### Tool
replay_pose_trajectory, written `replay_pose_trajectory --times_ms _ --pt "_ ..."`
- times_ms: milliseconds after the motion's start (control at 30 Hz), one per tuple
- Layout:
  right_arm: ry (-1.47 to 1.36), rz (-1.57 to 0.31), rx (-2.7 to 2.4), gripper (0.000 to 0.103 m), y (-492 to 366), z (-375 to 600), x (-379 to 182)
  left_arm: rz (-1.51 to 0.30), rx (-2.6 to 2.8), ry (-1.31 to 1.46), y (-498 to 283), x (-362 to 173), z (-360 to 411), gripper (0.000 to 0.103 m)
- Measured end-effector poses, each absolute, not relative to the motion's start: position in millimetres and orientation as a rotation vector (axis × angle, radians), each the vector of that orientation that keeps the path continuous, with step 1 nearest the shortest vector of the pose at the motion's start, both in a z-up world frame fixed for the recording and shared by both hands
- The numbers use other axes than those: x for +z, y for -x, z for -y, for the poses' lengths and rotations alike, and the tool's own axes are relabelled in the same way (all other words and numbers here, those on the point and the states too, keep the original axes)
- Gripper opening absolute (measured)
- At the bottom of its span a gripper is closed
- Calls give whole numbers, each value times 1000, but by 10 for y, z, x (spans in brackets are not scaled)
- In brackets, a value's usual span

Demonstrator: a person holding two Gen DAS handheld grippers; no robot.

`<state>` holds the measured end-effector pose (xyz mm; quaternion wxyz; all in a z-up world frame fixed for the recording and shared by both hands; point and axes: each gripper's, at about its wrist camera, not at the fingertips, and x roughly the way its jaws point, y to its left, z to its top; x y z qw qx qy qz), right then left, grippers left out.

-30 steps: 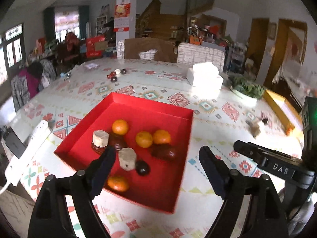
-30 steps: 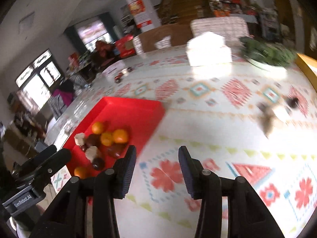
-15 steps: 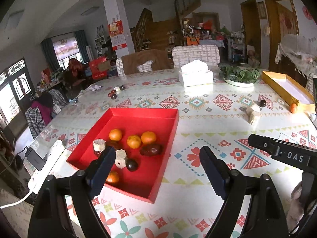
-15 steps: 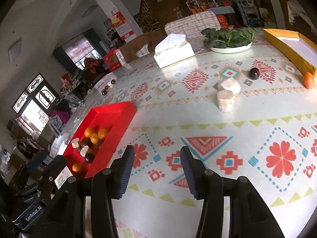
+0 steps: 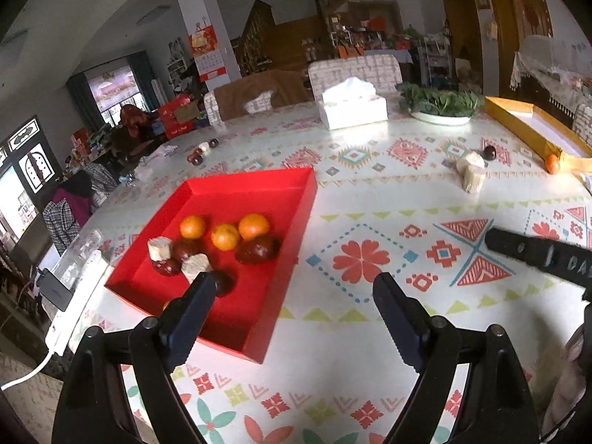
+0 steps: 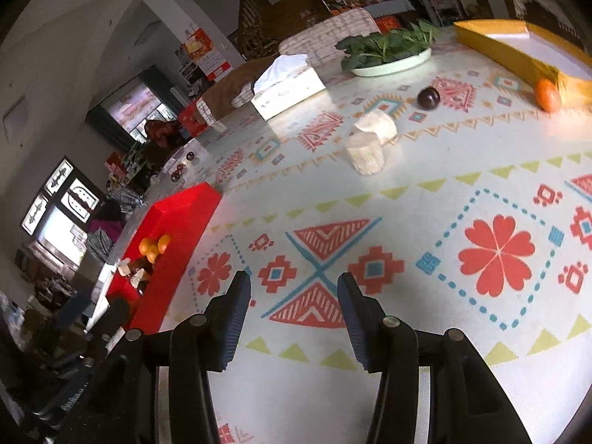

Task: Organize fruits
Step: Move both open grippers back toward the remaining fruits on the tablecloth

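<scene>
Left wrist view: left gripper (image 5: 292, 288) spread wide, empty, above the patterned table (image 5: 370, 333). Red tray (image 5: 259, 318) at left holds oranges (image 5: 224, 236), dark fruits and pale chunks; what lies behind the near finger is hidden.

Right wrist view: right gripper (image 6: 294, 283) partly parted, empty. Ahead lie two pale chunks (image 6: 366, 151), a dark plum (image 6: 428, 98), and an orange (image 6: 547, 94) touching the yellow box (image 6: 492, 48).
</scene>
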<state>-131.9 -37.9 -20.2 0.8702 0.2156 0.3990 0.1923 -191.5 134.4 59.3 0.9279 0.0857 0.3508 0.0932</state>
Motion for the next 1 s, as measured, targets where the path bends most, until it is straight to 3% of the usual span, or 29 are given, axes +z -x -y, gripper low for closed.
replay_pose_trajectory --times_ms 267,400,767,1000 --pt "-421 -815 402 54 1349 329 -183 -749 170 -165 1826 471 -1366 87" --pt "-377 -803 391 64 1379 267 -164 -763 157 -159 1794 421 -1377 87" --pt "-314 -775 382 65 1430 170 -123 -789 90 -128 1771 374 -1417 87" --pt "-313 -759 317 65 1483 765 74 -754 67 -110 1794 501 -1555 87"
